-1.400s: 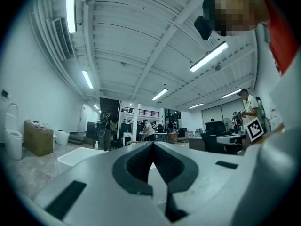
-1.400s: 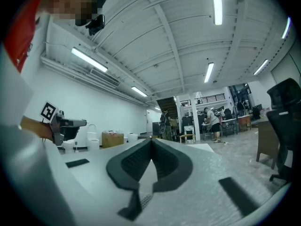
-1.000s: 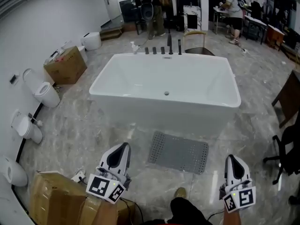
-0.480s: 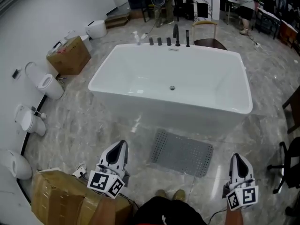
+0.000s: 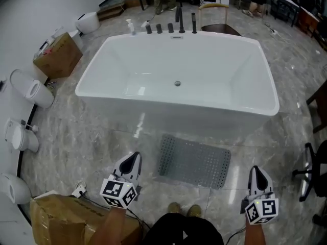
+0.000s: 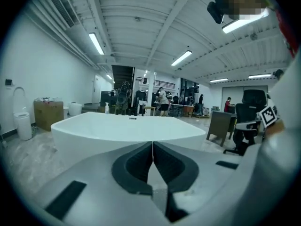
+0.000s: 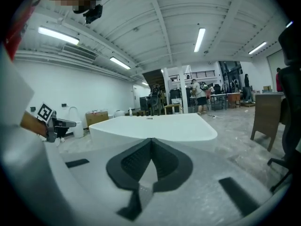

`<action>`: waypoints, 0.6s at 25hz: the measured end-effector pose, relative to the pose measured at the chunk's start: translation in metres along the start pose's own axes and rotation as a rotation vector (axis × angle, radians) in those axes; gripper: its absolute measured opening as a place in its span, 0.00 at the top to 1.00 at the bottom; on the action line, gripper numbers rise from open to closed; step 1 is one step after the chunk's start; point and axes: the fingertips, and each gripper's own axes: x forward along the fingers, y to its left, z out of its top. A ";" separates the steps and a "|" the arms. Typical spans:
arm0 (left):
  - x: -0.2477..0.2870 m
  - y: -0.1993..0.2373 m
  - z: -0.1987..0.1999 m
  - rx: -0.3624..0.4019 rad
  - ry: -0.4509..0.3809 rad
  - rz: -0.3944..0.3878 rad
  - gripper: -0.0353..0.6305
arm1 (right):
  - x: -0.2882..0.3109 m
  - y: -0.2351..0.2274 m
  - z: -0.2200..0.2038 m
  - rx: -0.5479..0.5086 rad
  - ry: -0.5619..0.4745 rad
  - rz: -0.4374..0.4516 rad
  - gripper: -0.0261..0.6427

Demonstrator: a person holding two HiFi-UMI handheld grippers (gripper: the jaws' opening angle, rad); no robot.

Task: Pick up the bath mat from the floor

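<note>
Right, the left gripper [image 5: 134, 157] has its fingers [image 6: 136, 166] pressed together, nothing between them. Same story on the right gripper [image 5: 254, 169]: fingers [image 7: 136, 161] closed and empty. Both grippers are held low and pointing forward, one on each side of the person's shoes [image 5: 184, 208], clear of the floor [image 5: 92, 137].

And there's the bath mat [image 5: 193, 161], grey and dotted with holes. It lies flat on the marble floor between the two grippers and a little ahead of them, and neither one is touching it. Its far edge sits just beside the front wall of the big white bathtub [image 5: 179, 106].

Further out, dark taps [image 5: 171, 27] line the tub's far rim. White toilets [image 5: 30, 88] stand along the left wall, and a cardboard box [image 5: 76, 221] sits near the left gripper.
</note>
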 end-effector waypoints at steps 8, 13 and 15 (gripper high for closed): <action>0.078 0.032 -0.119 -0.024 0.111 -0.001 0.93 | 0.056 -0.037 -0.130 0.065 0.112 -0.065 0.95; 0.120 0.050 -0.199 -0.052 0.202 0.008 0.91 | 0.091 -0.056 -0.215 0.084 0.196 -0.078 0.88; 0.137 0.056 -0.233 -0.061 0.242 -0.001 0.82 | 0.106 -0.063 -0.251 0.087 0.234 -0.077 0.85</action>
